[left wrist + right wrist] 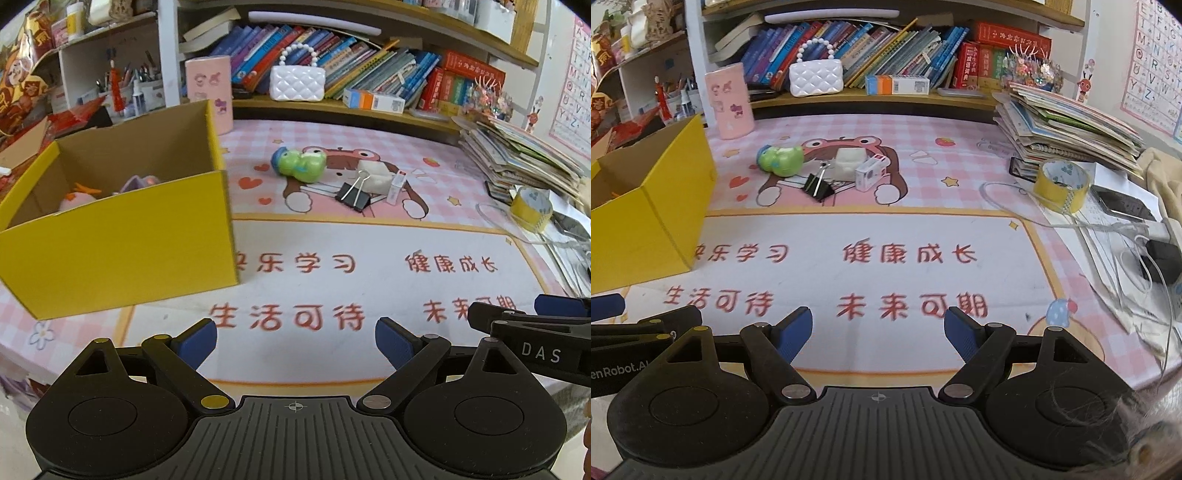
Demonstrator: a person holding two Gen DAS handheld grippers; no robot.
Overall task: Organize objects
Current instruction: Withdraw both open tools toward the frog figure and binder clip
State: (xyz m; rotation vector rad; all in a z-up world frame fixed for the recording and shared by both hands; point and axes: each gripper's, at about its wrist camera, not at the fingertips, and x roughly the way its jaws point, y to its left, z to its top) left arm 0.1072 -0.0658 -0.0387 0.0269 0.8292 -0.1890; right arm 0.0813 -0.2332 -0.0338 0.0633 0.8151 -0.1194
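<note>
1. Left gripper [295, 343] jaws wide apart, empty, above the printed desk mat [332, 288]; yellow box [122, 229] just ahead-left, toys inside.
2. Green toy [299, 164], binder clip [352, 195], white block [375, 175], small white box [870, 172] clustered well ahead, mid-mat.
3. Bookshelf [886, 48] behind; paper stack [1067, 125], tape roll [1062, 184] right.
4. Right gripper [879, 334] jaws apart, empty, beside left one.

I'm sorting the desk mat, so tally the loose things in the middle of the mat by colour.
Green: 1, the toy
Black: 1, the binder clip
White: 2, the block and the small box
Total: 4
</note>
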